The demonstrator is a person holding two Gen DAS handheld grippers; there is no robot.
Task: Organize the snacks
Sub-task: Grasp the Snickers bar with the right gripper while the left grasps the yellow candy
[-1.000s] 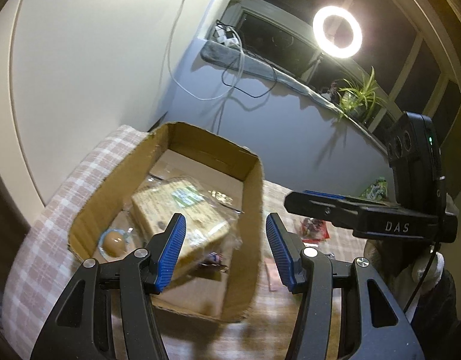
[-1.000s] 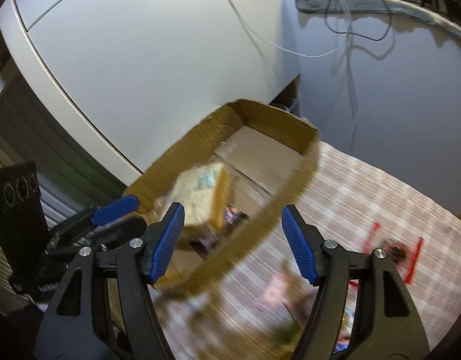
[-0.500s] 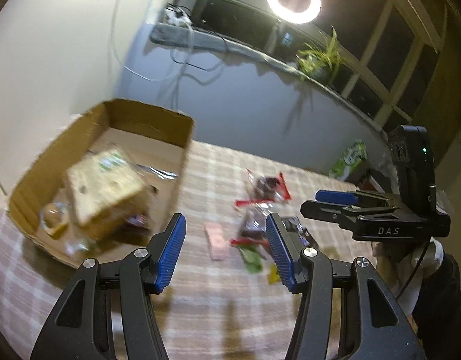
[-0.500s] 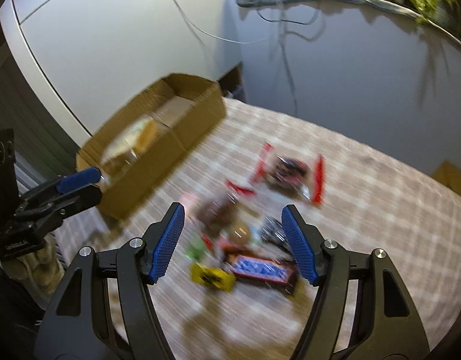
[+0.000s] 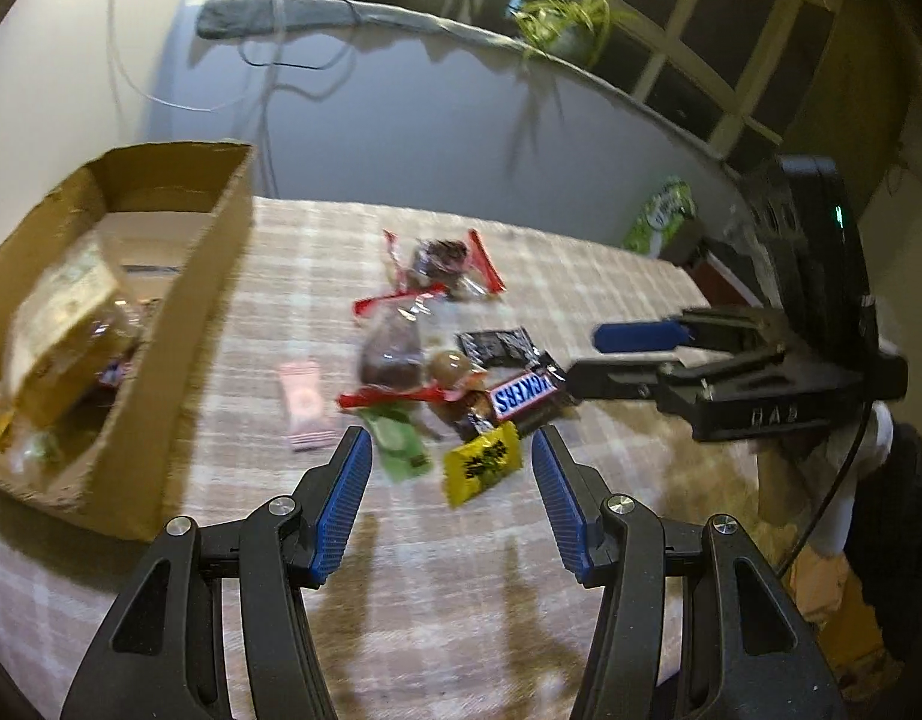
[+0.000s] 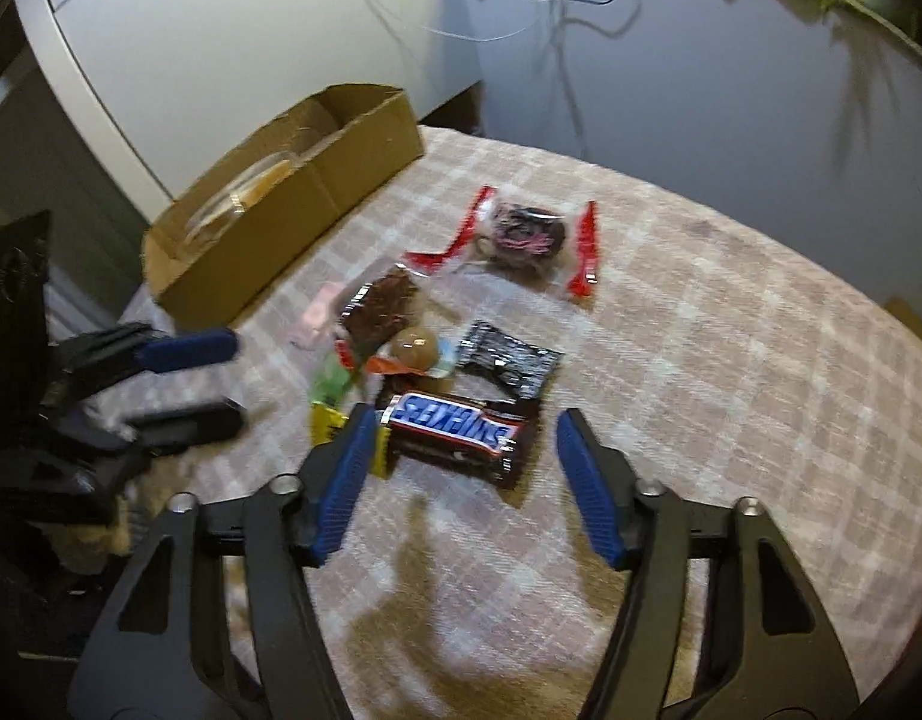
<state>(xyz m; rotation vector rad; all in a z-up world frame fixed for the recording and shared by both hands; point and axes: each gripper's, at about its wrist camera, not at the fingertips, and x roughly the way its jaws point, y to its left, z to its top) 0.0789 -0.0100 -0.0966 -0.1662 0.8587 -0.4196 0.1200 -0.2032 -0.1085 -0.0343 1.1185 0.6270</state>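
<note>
Just beside cardboard box (image 5: pixel 179 324): scattered snacks (image 5: pixel 455 372)

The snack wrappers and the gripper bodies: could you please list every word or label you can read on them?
"SNICKERS" on the brown chocolate bar, upside down in the right wrist view.
"DAS", blurred, on the right gripper body.
Black print on the yellow wrapper: too blurred to read.
Black wrapper and pink packet: unreadable.

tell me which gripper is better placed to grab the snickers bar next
Right, probably. The right gripper is open with the Snickers bar lying between its fingers, while the left gripper frames the yellow candy instead.
</note>
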